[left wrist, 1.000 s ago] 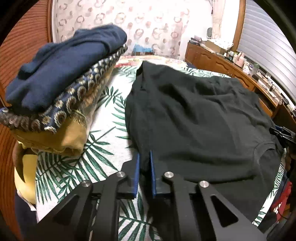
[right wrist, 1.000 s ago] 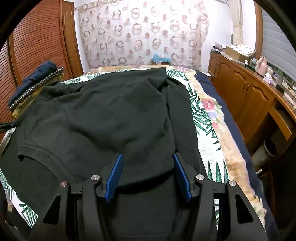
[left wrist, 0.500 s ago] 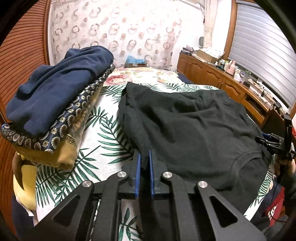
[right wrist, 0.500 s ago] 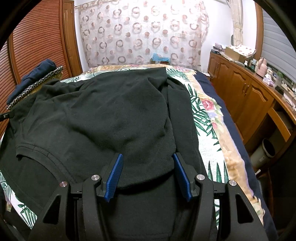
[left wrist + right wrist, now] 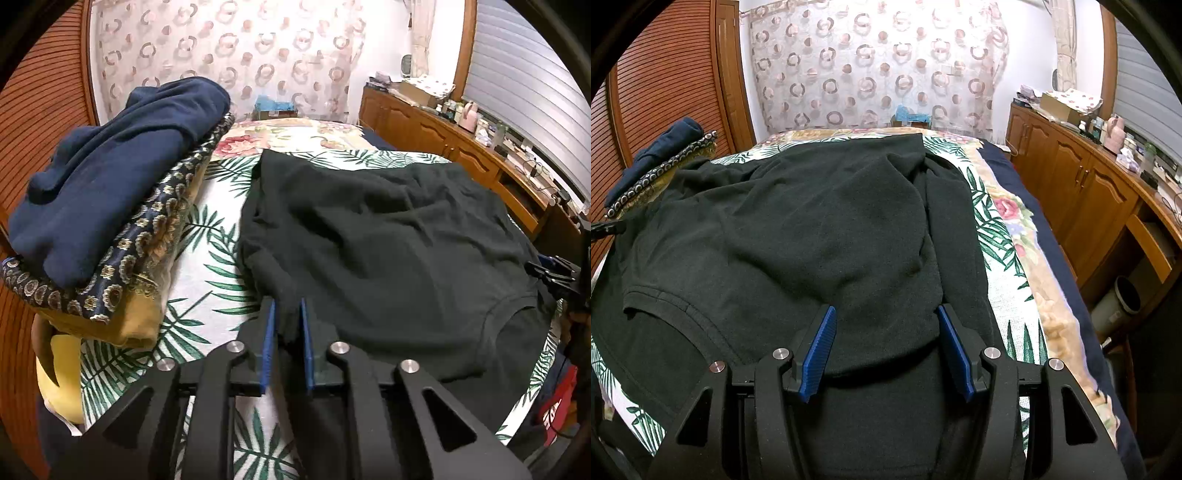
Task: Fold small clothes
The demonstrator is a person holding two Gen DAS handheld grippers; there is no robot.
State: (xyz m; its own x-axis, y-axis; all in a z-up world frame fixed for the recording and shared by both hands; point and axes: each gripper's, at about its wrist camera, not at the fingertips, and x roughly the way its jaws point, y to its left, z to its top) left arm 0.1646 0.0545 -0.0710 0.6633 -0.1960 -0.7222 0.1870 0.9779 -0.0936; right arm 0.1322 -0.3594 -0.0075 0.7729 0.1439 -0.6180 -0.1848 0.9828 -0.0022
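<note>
A black T-shirt (image 5: 388, 243) lies spread on the palm-leaf bedspread (image 5: 207, 266), its right side folded over the middle (image 5: 849, 229). My left gripper (image 5: 287, 325) is at the shirt's near left edge. A pinch of the black cloth fills the narrow gap between its blue pads, and the jaws are opening. My right gripper (image 5: 886, 343) stands open and wide over the shirt's near right part, with cloth lying under and between its fingers, unpressed. It also shows in the left wrist view as the right gripper (image 5: 554, 273) at the shirt's far side.
A stack of folded clothes (image 5: 110, 206), navy on top, then patterned and yellow, sits on the bed to the left of the shirt. A wooden cabinet (image 5: 1082, 192) with clutter runs along the right. A slatted wardrobe door (image 5: 665, 96) stands at the left.
The left wrist view has pulled back a little from the shirt and the stack. The left gripper's pads stand slightly further apart. The right gripper has not moved.
</note>
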